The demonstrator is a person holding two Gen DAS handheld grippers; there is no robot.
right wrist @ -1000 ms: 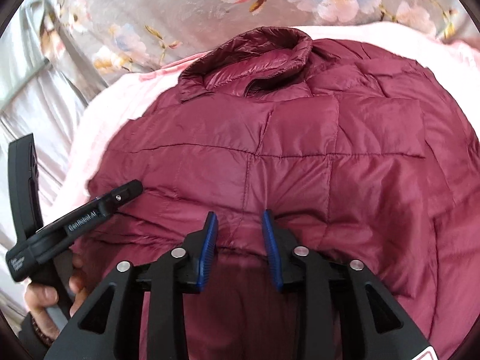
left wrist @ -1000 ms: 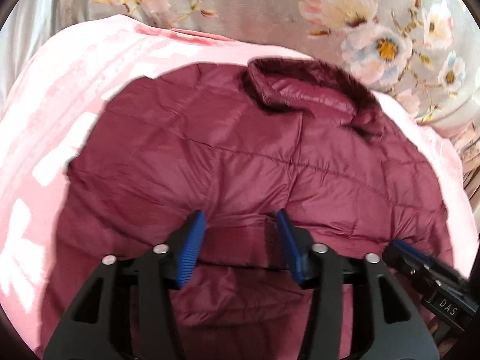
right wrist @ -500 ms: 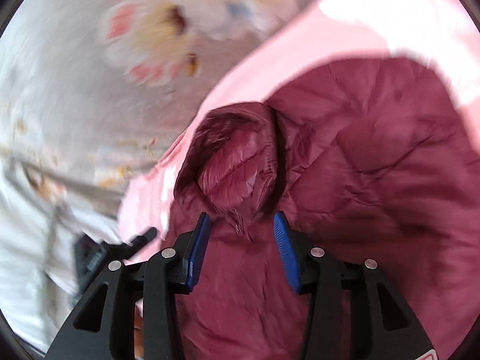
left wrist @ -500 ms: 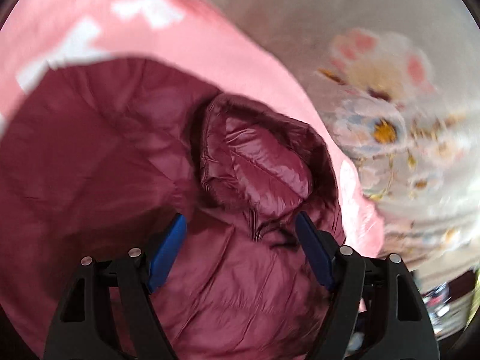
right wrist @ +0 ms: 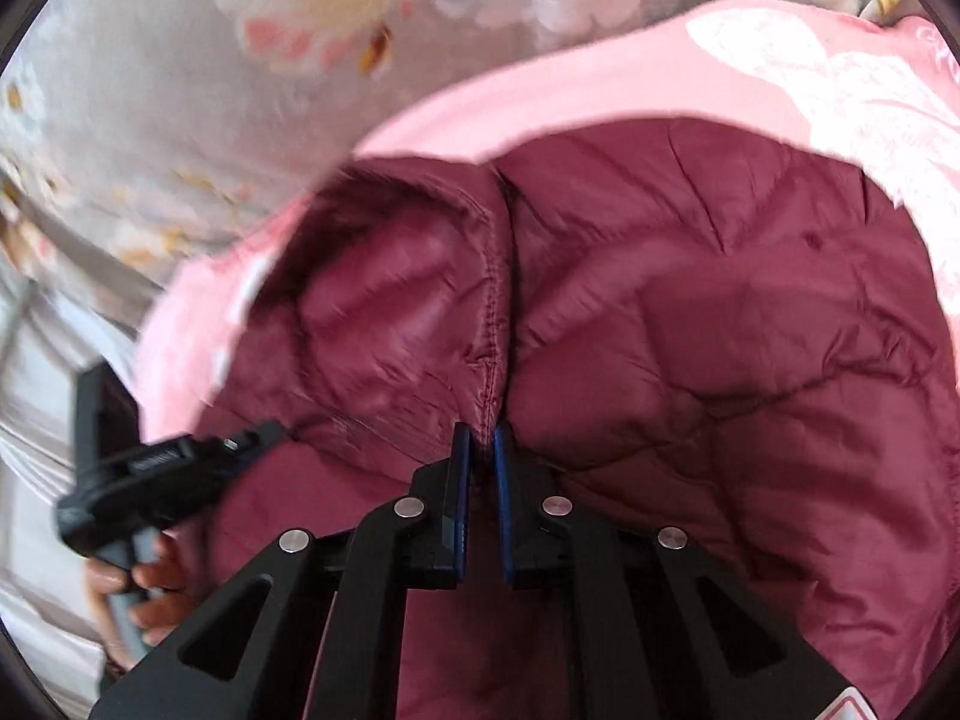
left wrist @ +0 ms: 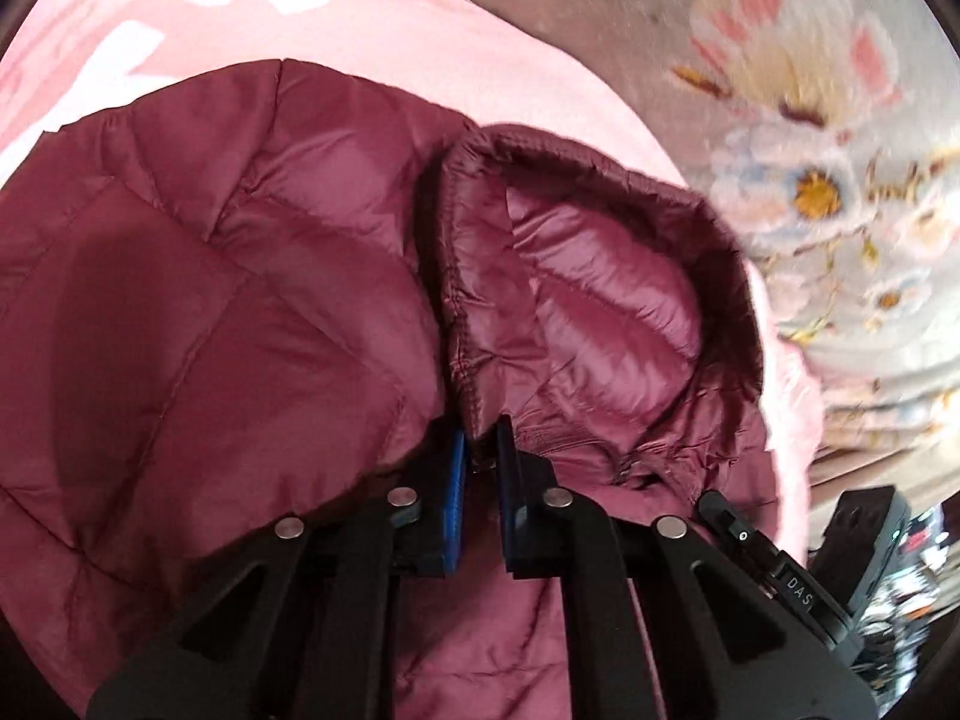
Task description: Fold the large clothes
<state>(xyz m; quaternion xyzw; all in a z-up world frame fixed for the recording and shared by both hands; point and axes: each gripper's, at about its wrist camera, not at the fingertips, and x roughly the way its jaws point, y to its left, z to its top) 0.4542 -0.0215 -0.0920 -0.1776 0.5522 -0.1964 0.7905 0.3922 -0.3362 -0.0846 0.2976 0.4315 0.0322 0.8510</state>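
Maroon quilted jacket (left wrist: 252,312) is lying spread on the pink blanket (left wrist: 372,30). The left gripper (left wrist: 478,447) and the right gripper (right wrist: 481,450) are each pinching a thin stitched edge by the collar (left wrist: 600,300). Such slick, puffy fabric is likely slipping free if pulled unevenly, spoiling the fold.

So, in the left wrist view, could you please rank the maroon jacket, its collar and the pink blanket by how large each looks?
1. maroon jacket, fills most of the frame
2. pink blanket, partly covered, so unsure
3. collar

Both the left gripper and the right gripper pinch the collar.
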